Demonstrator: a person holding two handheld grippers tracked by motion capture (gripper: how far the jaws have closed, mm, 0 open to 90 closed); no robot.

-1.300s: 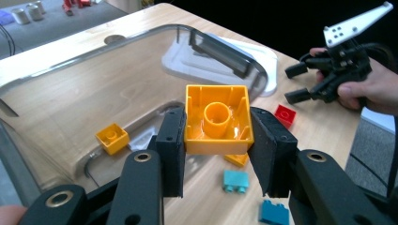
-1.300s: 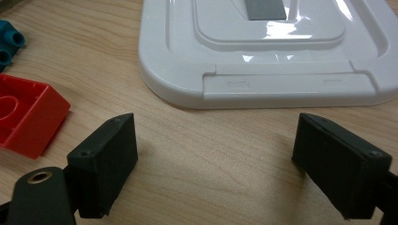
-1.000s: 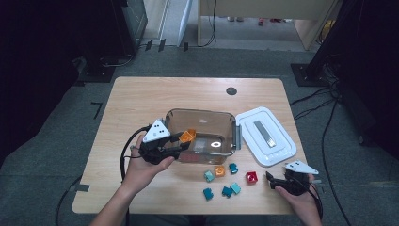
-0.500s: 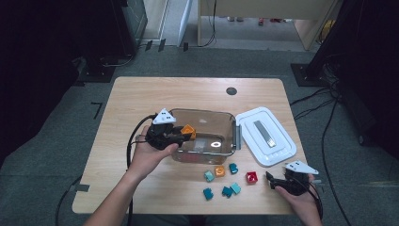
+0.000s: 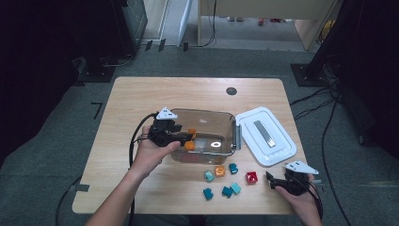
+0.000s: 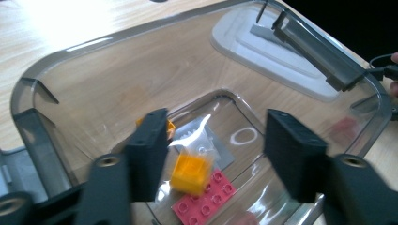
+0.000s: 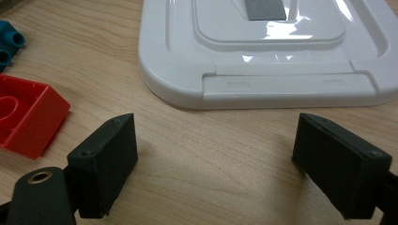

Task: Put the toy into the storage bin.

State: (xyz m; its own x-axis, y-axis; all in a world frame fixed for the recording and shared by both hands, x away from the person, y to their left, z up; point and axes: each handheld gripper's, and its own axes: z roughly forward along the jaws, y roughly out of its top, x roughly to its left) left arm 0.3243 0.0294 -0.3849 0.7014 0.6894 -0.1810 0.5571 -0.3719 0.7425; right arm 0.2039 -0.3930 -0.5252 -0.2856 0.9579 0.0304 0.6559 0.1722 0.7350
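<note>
1. Left tool (image 5: 188, 140) is hanging over the left end of the clear bin (image 5: 226, 117); its jaws have just been opening and are standing apart, gripping nothing.
2. Below the jaws, an orange block (image 6: 191, 172) is sitting in the bin, free of the pads, partly on a pink studded plate (image 6: 202, 199) on the bin floor.
3. Right tool (image 5: 271, 180) is resting at the bench's near right corner, jaws wide, bare wood between them.
4. A red block (image 5: 251, 177) is lying just left of it; the white lid (image 5: 266, 136) is lying beyond, beside the bin.
5. Teal blocks (image 5: 228, 190) and a small orange one (image 5: 219, 171) are lying scattered in front of the bin.
6. Light wooden bench (image 5: 141, 94) is standing on grey carpet (image 5: 56, 155); cables are trailing across the floor, and the surroundings are dark.
</note>
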